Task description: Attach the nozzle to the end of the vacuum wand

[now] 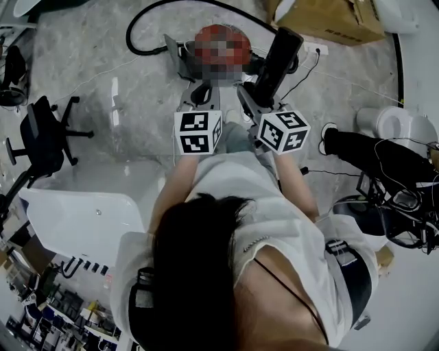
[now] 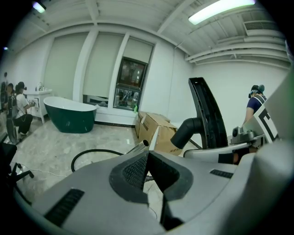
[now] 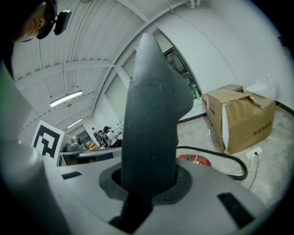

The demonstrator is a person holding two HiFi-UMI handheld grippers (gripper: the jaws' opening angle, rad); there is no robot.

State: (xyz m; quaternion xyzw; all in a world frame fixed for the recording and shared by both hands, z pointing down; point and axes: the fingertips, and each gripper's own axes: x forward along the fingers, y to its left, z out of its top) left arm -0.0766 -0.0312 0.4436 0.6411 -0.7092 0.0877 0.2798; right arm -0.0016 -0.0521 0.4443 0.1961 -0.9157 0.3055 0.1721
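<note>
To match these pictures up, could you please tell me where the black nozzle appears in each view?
Head view: nozzle, upper centre-right.
Left gripper view: right of centre, upright.
Right gripper view: centre, large.
Shared landmark: cardboard box, in all three.

Held forward side by side, the left gripper [image 2: 148, 159] had its jaws together while the right gripper [image 3: 149, 183] clamped the nozzle [image 3: 151, 114].
</note>
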